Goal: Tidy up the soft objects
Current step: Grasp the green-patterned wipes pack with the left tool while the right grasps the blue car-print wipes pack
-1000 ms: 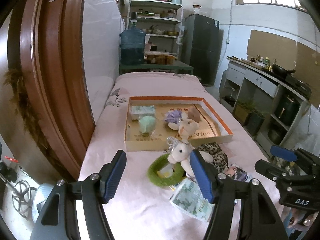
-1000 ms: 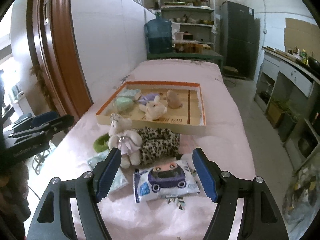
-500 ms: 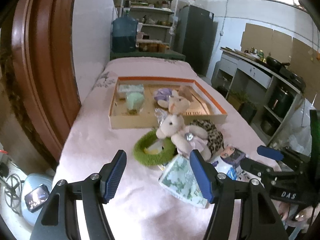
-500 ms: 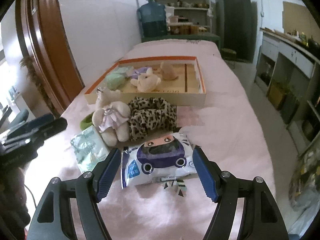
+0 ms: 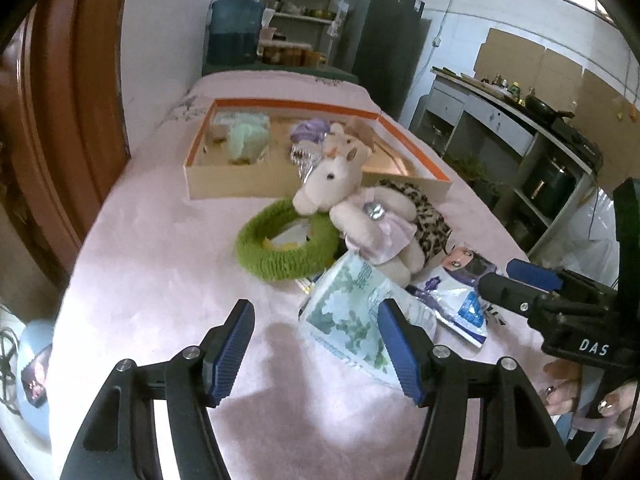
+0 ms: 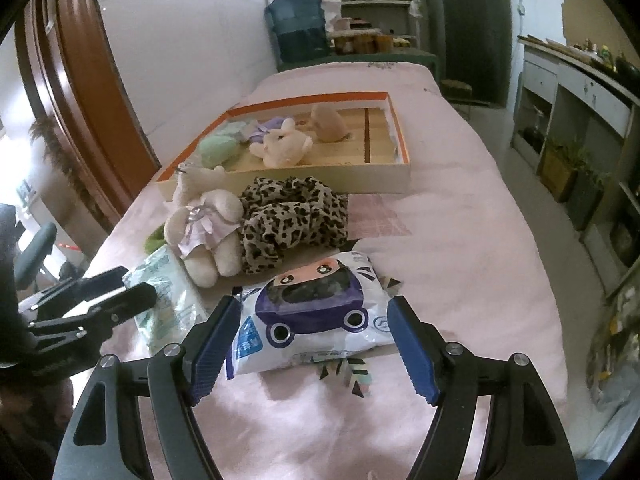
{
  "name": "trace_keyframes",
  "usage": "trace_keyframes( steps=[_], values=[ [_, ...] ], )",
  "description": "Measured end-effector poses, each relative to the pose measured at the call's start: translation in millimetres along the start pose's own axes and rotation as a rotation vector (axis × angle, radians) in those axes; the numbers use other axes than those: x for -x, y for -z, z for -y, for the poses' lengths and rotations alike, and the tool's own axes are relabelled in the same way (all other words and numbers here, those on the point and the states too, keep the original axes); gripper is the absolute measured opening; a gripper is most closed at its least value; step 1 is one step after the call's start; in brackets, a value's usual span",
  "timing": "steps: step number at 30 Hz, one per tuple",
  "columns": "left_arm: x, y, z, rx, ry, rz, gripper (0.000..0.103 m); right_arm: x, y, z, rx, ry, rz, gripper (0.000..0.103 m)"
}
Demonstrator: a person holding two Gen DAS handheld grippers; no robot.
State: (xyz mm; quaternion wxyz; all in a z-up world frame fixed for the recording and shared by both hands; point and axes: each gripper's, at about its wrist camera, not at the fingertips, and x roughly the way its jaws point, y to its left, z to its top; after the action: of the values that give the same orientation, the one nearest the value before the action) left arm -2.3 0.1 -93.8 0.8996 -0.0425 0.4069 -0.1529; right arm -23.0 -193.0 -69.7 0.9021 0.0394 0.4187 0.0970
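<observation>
Both tongs are spread wide with nothing in them. Right tongs (image 6: 314,346) sit low over the pink tabletop (image 6: 460,240), with the wipes pack (image 6: 316,312) between the tips. Left tongs (image 5: 316,348) hover by the floral pack (image 5: 348,312), right pad overlapping its edge. Plush unicorn (image 5: 352,208) leans on the green ring (image 5: 284,244) and leopard cloth (image 6: 292,216), just in front of the tray (image 6: 320,178) holding more plushies.
</observation>
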Motion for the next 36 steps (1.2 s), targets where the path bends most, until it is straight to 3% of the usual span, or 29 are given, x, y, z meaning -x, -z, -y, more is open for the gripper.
trace_keyframes(
  steps=[14, 15, 19, 21, 28, 31, 33, 34, 36],
  values=[
    [-22.6, 7.3, 13.6, -0.004, 0.111, -0.060, 0.064, -14.5, -2.4, 6.9, -0.009, -0.012, -0.034, 0.079],
    [-22.4, 7.7, 15.3, -0.011, 0.117, -0.060, 0.057, -16.9, -2.8, 6.9, -0.007, -0.014, -0.041, 0.079],
    [-21.6, 10.0, 19.4, -0.019, 0.144, -0.052, 0.049, -28.7, -5.7, 9.6, -0.016, -0.030, -0.071, 0.083],
    [-21.4, 10.4, 20.5, -0.022, 0.162, -0.050, 0.041, -34.7, -7.0, 11.4, -0.020, -0.041, -0.065, 0.085],
    [-22.7, 8.6, 22.8, -0.026, 0.178, -0.046, 0.036, -45.2, -6.1, -9.9, 0.129, 0.045, -0.125, 0.086],
    [-21.1, 9.4, 24.9, -0.037, 0.183, -0.035, 0.029, -42.0, -4.0, -12.5, 0.147, 0.064, -0.113, 0.079],
    [-20.3, 8.3, 25.5, -0.043, 0.184, -0.026, 0.024, -35.7, -3.7, -10.8, 0.148, 0.090, -0.086, 0.059],
    [-19.3, 7.7, 25.5, -0.042, 0.190, -0.020, 0.024, -32.9, -4.1, -8.8, 0.144, 0.091, -0.079, 0.056],
    [-18.8, 7.3, 24.7, -0.039, 0.193, -0.017, 0.022, -27.3, -5.1, -4.8, 0.143, 0.095, -0.071, 0.037]
  ],
)
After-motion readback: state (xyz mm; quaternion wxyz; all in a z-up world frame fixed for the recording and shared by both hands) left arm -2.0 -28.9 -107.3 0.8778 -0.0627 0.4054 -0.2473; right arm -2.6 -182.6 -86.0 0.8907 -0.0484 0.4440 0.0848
